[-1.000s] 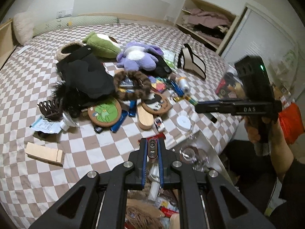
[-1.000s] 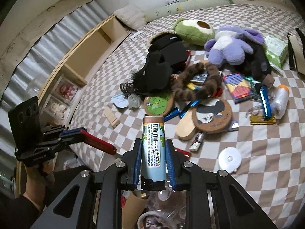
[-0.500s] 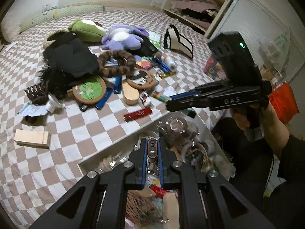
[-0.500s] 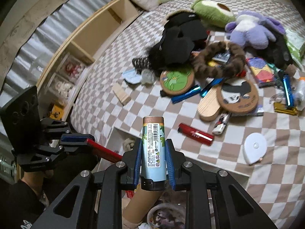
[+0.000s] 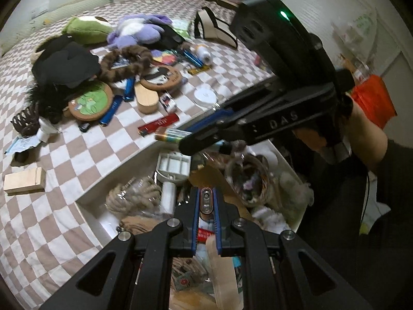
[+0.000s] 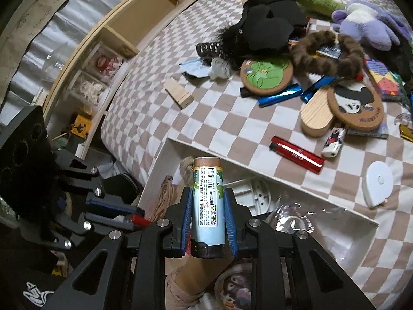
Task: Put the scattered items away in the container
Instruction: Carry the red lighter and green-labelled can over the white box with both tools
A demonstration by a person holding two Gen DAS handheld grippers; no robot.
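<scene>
Checkered bed [image 5: 64, 206]; wooden shelving [image 6: 108, 41]; dim light.

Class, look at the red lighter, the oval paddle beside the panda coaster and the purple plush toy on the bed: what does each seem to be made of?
Red lighter: probably lacquered metal or glossy plastic, since it shows sharp highlights. Oval paddle: unpainted pale wood, with visible grain lines. Purple plush toy: soft synthetic fleece, going by its fuzzy matt surface and rounded, stuffed shapes.

A home bedroom: a bed [image 5: 85, 155] under a checked sheet, a long pillow [image 5: 64, 10] at its far end, soft toys [image 5: 136, 31], and shelves [image 6: 103, 51] at its left.
</scene>
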